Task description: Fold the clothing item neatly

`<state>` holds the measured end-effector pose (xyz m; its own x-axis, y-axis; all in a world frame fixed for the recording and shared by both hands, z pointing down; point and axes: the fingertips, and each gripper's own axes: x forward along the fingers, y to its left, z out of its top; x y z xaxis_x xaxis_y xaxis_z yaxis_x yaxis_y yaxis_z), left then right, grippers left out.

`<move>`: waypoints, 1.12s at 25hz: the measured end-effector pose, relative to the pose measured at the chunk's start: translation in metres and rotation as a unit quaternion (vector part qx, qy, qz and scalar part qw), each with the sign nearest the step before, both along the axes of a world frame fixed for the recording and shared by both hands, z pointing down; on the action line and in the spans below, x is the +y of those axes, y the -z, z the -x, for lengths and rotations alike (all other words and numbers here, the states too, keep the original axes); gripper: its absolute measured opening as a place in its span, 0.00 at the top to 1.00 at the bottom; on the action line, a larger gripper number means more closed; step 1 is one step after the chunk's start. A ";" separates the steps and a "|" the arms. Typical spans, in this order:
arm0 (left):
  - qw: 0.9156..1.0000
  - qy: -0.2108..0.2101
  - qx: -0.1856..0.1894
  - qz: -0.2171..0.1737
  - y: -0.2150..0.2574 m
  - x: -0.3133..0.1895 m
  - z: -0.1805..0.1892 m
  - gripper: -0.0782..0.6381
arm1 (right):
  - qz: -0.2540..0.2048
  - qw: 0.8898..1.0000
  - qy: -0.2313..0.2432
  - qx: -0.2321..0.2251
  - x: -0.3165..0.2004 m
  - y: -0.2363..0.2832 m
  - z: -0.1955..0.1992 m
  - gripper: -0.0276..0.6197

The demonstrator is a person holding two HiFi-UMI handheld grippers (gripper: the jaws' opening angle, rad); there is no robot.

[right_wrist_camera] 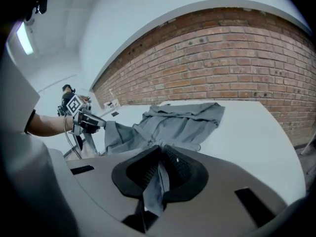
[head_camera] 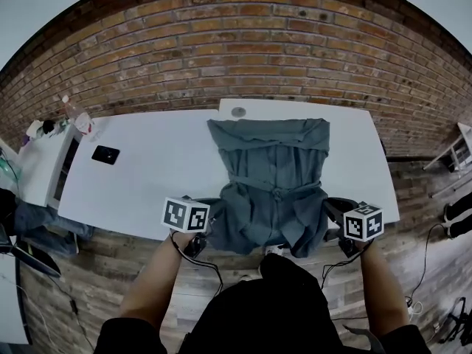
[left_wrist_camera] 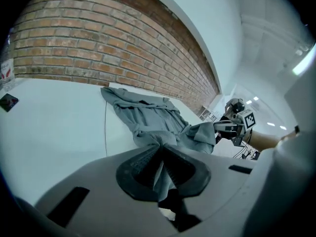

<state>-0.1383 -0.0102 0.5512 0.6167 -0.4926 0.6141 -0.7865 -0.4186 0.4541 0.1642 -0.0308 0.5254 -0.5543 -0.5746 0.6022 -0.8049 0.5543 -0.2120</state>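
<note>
Nearest: the person's dark top (head_camera: pixel 258 308), filling the bottom of the head view, with a forearm running out on each side. Just past it are the left gripper (head_camera: pixel 200 236) and the right gripper (head_camera: pixel 338 236), one at each near corner of the grey garment (head_camera: pixel 271 169). In each gripper view the jaws are all but closed, the ribbed pads pinch a fold of grey cloth, and a strip of it hangs down behind them. Both grips look firm. The garment lies lengthwise on the white table (head_camera: pixel 147 175). Its far end is flat and close to the brick wall (head_camera: pixel 236 43), and a tied belt (head_camera: pixel 276 192) crosses the middle. The near hem is raised off the table edge and sags between the two grips. A black phone (head_camera: pixel 105 154) sits well apart to the left, out of the way. The step in hand reads as the first lengthwise fold, hem carried over to the far end. To do it well, hold both corners at the same height and spread them enough to take out the sag. Travel together, straight along the garment's length. Lift high enough that the belt knot is not dragged or bunched underneath. Set the hem square on the far edge, corner to corner, before letting go. The likely fault is one hand leading, which would skew the fold line.
</note>
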 end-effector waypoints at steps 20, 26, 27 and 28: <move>0.988 0.142 0.019 -0.058 0.062 -0.231 0.039 0.85 | -0.003 0.999 -0.034 0.007 -0.239 0.027 -0.020 0.95; 0.979 0.196 -0.029 -0.054 0.044 -0.294 0.070 0.85 | 0.011 0.994 -0.108 0.023 -0.322 0.013 -0.066 0.95; 0.977 0.200 -0.038 -0.054 0.041 -0.303 0.073 0.85 | 0.016 0.993 -0.114 0.026 -0.333 0.007 -0.071 0.95; 0.976 0.204 -0.049 -0.051 0.035 -0.310 0.075 0.85 | 0.023 0.993 -0.115 0.031 -0.341 0.001 -0.074 0.95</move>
